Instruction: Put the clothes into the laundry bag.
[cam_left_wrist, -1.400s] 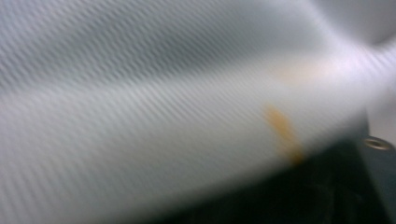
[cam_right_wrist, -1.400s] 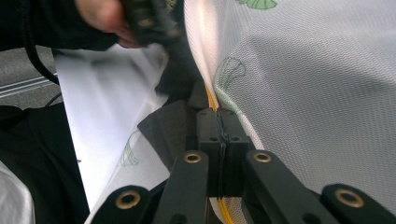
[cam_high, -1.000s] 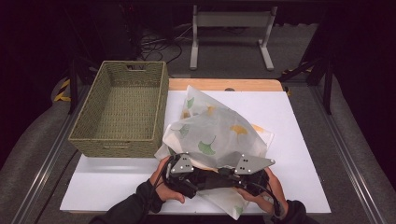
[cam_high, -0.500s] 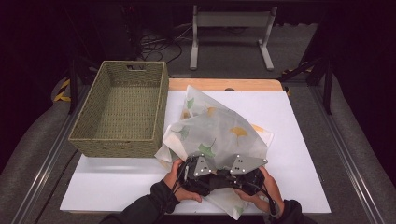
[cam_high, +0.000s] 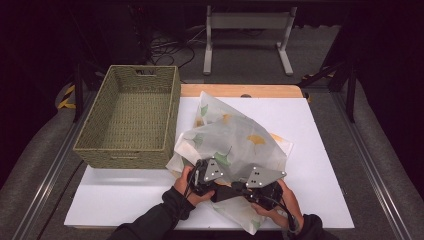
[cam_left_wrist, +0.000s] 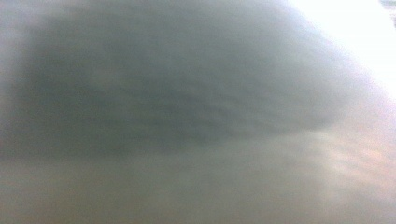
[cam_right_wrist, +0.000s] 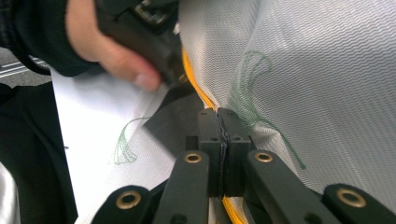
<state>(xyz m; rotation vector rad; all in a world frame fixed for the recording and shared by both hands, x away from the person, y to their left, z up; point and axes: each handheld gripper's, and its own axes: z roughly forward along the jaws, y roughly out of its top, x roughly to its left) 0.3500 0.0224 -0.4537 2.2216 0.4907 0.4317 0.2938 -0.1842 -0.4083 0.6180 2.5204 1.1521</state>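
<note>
Right claw (cam_right_wrist: 219, 122) pinching the leaf-print cloth (cam_high: 240, 142); left claw (cam_high: 202, 176), closing, state unclear; cloth lying crumpled, stretching diagonally across the table (cam_high: 320, 165).

High view overhead facing forward, gripper views pressed against cloth (cam_high: 235, 142)

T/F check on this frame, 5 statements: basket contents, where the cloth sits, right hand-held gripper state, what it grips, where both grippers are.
1. The wicker basket holds folded cloth. False: it is empty.
2. The leaf-print cloth lies on the white board, right of the basket. True.
3. The right hand-held gripper has its jaws wide apart. False: they are pressed together.
4. The right hand-held gripper pinches the cloth at its orange-trimmed edge. True.
5. The left hand-held gripper hovers over the basket. False: it is at the cloth's near edge, beside the right one.
</note>
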